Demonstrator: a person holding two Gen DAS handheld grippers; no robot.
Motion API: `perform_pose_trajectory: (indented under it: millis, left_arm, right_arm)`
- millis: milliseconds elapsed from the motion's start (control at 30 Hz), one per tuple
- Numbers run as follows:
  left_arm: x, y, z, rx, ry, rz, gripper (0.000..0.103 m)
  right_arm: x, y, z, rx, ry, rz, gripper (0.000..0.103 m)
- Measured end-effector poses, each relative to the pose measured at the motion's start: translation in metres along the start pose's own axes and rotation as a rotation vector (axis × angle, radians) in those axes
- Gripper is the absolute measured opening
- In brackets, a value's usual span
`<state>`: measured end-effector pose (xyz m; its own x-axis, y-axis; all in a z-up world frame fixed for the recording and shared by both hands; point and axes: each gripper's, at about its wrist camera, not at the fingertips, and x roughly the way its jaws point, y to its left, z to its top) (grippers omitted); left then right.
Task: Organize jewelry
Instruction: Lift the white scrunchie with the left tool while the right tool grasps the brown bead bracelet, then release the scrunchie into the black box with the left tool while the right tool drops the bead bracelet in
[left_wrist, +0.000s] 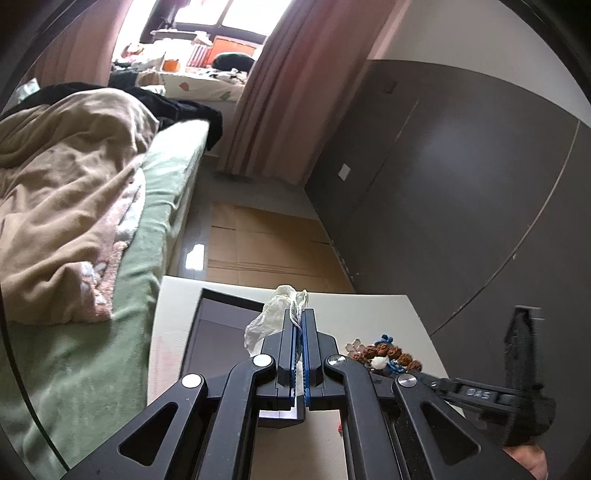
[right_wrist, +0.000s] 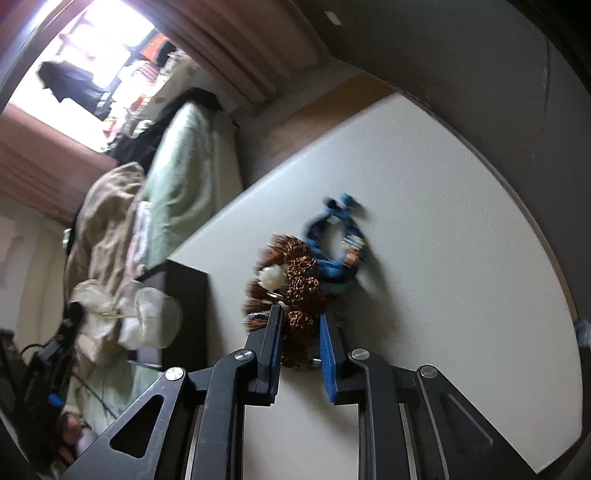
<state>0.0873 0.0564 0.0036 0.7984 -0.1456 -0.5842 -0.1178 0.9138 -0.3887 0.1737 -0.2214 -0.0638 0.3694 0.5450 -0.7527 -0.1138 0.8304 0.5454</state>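
- The left tool (left_wrist: 299, 321) is closed narrow on a small translucent plastic pouch (left_wrist: 275, 314); the pouch is crumpled, and what it holds is hard to make out, though the right wrist view shows a thin gold glint inside it.
- The pouch hangs above a dark open box (left_wrist: 221, 332) at the left side of the white counter (left_wrist: 369, 314); the tool's linkage hides the box's near wall, so its interior shows only in part.
- The right tool (right_wrist: 301, 323) stands partly open around a brown beaded bracelet (right_wrist: 301, 291); its 2 fingers flank the beads, and I cannot tell whether the pads (right_wrist: 327, 350) press on them.
- A white bead (right_wrist: 271, 278) sits in the brown strand, and the lowest beads are hidden between the fingers.
- A blue woven bracelet (right_wrist: 332, 251) lies touching the brown one on its far side; it is motion-blurred, so its pattern is unclear.
- In the left wrist view both bracelets are cut off by the right tool's arm.
- The bracelets lie near the middle of the counter, well apart from its curved right edge, with bare surface between.
- The box sits just beside the counter's left edge, and a bed (left_wrist: 140, 206) with a tan blanket (left_wrist: 66, 192) runs close along that side.
- Cardboard (left_wrist: 266, 251) covers the floor beyond the counter's far edge.
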Motion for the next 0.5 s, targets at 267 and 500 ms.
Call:
perform_pose_trajectory:
  millis: [267, 500]
  left_arm:
    - [-0.025, 0.008, 0.002, -0.022, -0.044, 0.005, 0.002]
    - [-0.036, 0.017, 0.002, -0.027, -0.054, 0.011, 0.002]
  right_arm:
    - [-0.028, 0.042, -0.004, -0.114, -0.081, 0.083, 0.020]
    - [-0.046, 0.069, -0.002, -0.168, -0.134, 0.128, 0.020]
